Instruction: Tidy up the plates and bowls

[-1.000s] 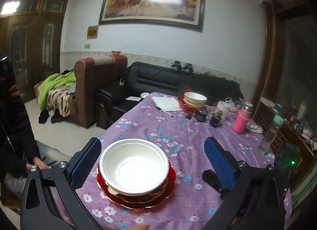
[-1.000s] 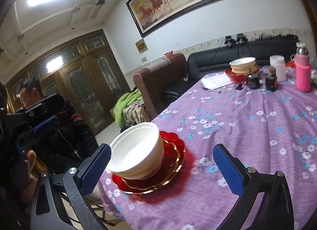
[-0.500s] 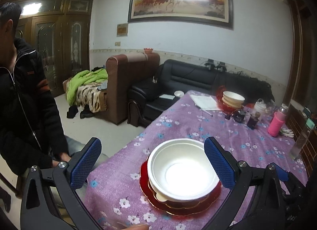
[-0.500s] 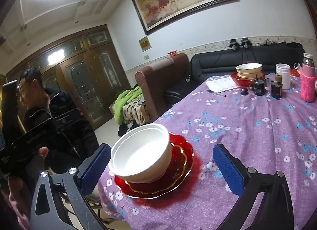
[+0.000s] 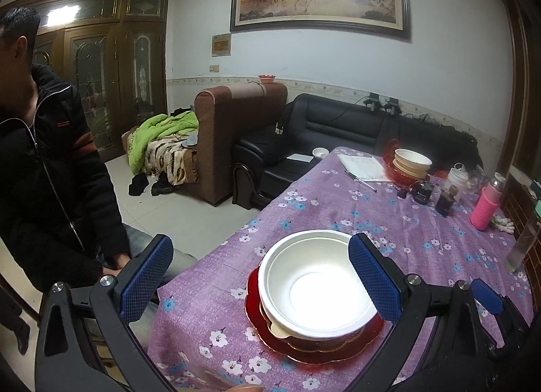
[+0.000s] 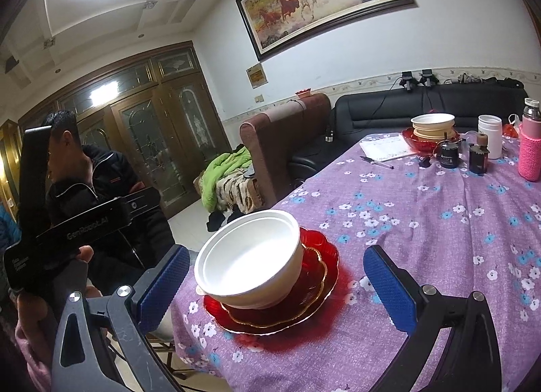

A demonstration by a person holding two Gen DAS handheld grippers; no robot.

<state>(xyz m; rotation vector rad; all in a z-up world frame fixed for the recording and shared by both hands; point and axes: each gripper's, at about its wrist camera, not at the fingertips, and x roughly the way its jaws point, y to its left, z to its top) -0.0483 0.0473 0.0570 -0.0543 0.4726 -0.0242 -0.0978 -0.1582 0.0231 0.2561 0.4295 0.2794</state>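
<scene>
We're hovering both grippers, left gripper (image 5: 263, 277) and right gripper (image 6: 277, 287), spread wide and empty, over the white bowl (image 6: 250, 256) sitting on red plates (image 6: 314, 294) at the table's near edge. It's looking light, thin and crushable, so we're favouring its rim.

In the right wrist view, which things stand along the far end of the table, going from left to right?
Paper sheets → stack of bowls on a red plate → white jar → pink bottle.

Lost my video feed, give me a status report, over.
Both grippers, left and right, open, holding nothing. White bowl sits on red plates near table edge. Nothing blocking.
</scene>
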